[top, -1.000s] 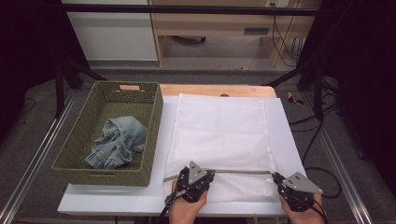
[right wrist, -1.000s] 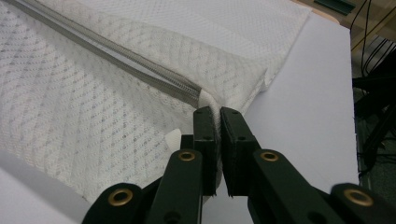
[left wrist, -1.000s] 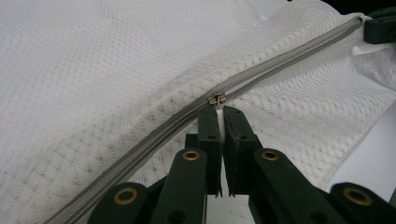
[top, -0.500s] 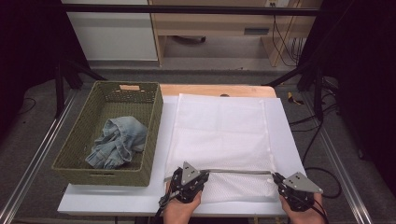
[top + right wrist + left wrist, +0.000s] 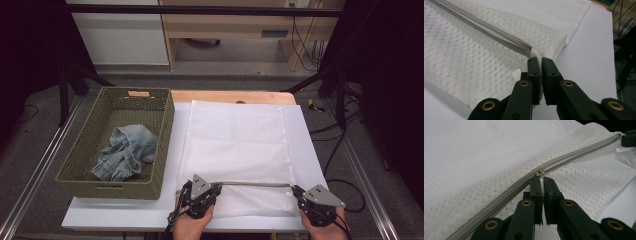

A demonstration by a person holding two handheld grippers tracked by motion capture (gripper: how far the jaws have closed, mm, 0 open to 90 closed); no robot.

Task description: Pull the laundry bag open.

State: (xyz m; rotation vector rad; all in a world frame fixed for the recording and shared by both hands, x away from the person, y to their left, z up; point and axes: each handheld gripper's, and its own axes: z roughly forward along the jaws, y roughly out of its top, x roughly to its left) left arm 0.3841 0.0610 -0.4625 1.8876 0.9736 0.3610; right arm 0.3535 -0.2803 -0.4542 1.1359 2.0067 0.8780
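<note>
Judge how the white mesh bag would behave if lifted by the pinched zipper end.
The mesh bag lies flat and creases at the right gripper, so probably floppy and light. Its zipper looks stiffer and may hold a line.

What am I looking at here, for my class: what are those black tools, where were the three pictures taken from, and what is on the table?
A person holds two hand tools with black fingers. One picture looks down from above the table; the other two come from cameras riding on each tool. On the table lie a white mesh laundry bag and a green woven basket holding crumpled jeans. The left gripper is pinched on the white zipper pull, just behind the zipper slider. The right gripper pinches the bag's corner at the zipper's other end.
</note>
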